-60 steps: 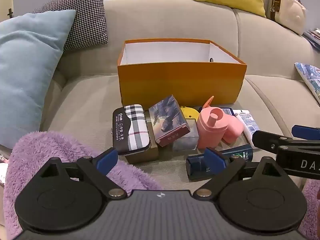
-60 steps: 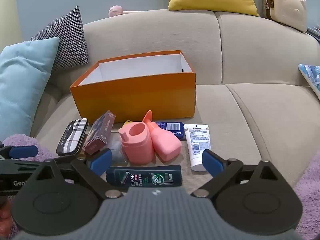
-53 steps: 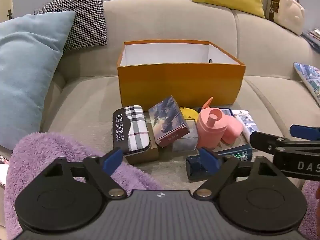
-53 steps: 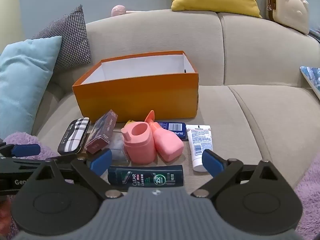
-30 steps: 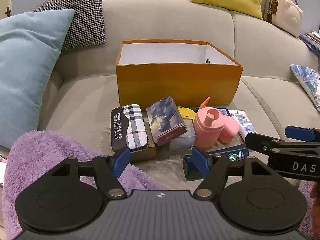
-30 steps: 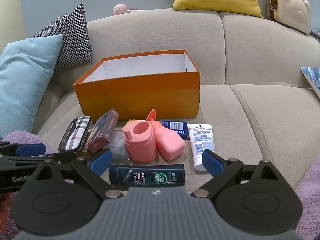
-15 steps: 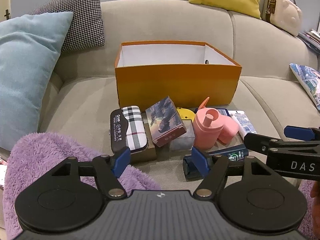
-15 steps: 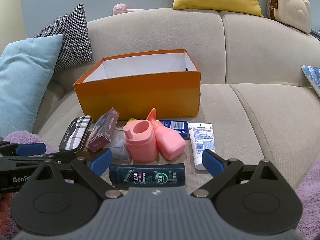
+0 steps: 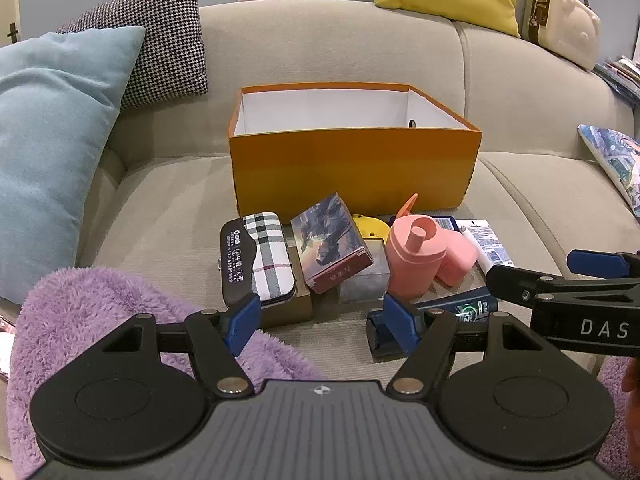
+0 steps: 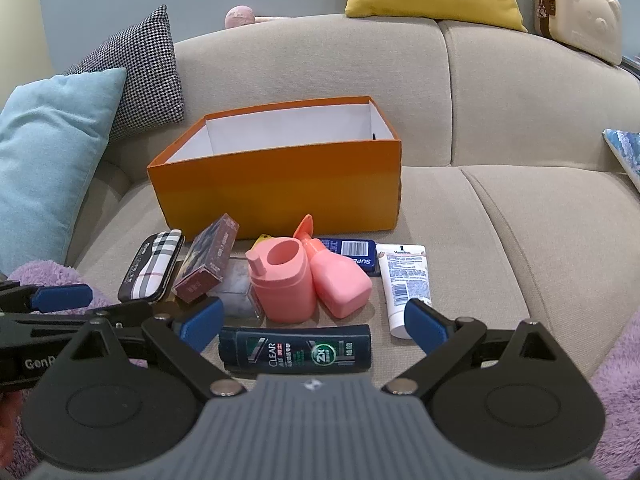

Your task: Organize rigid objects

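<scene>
Hovering with both hand-held grippers, left (image 9: 320, 322) and right (image 10: 314, 326), released; judging dark green plastic shampoo bottle (image 10: 294, 350) rigid, slick, light; gripping across narrow sides

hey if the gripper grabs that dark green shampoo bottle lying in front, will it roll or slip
The shampoo bottle lies flat on its broad side on the sofa cushion, so it probably won't roll. Its glossy plastic may be slippery, so grip across the narrow sides. It looks rigid and, if full, fairly heavy for its size.
</scene>
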Motion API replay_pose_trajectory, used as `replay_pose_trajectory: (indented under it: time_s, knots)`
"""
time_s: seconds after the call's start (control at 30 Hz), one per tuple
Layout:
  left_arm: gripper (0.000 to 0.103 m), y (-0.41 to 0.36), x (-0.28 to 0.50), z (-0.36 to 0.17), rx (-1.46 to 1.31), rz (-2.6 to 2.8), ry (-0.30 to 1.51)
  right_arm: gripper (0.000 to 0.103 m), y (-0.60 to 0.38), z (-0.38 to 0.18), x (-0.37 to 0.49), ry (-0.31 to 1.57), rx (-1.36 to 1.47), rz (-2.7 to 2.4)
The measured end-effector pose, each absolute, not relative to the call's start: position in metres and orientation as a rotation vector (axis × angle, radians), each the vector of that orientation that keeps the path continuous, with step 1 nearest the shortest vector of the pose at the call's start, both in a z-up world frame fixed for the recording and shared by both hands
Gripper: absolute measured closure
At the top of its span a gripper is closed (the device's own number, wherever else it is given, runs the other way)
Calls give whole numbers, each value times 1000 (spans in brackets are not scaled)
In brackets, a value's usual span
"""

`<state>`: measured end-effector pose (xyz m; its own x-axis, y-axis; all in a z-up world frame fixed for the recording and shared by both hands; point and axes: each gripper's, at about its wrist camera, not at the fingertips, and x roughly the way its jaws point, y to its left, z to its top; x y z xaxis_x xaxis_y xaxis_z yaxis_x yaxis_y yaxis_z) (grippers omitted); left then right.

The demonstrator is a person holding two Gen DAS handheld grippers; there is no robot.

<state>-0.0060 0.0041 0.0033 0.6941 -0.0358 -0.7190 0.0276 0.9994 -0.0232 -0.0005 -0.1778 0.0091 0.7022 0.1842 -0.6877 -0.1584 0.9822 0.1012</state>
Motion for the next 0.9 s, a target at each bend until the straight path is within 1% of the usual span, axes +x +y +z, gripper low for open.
replay_pose_trajectory:
  time_s: [0.23, 0.33, 0.37, 0.4, 0.43, 0.47, 0.5, 0.63, 0.73, 0.9]
  knots:
    - [20, 7, -3, 0, -30, -58, 824, 7, -176, 7, 1, 778, 29, 184]
    - [20, 13, -1, 2, -53, -62, 809, 14, -176, 7, 4, 771, 44, 225]
    - [20, 16, 1, 1, -68, -64, 811, 20, -175, 6, 6, 773, 45, 240]
    - [20, 20, 3, 0, -87, -66, 819, 30, -173, 5, 10, 792, 38, 251]
    - [20, 24, 6, -1, -109, -70, 831, 36, -170, 3, 15, 817, 32, 262]
    - [20, 29, 10, -1, -127, -75, 843, 45, -167, 3, 22, 845, 30, 281]
    - [21, 34, 14, 0, -142, -85, 847, 50, -165, 4, 28, 856, 37, 299]
    - [21, 63, 41, 2, -221, -77, 863, 50, -152, 13, 50, 850, 68, 363]
    - [21, 93, 71, -6, -339, -88, 932, 50, -136, 13, 77, 918, 102, 431]
    - [20, 115, 112, -24, -371, -91, 1045, 49, -101, 4, 124, 1002, 76, 488]
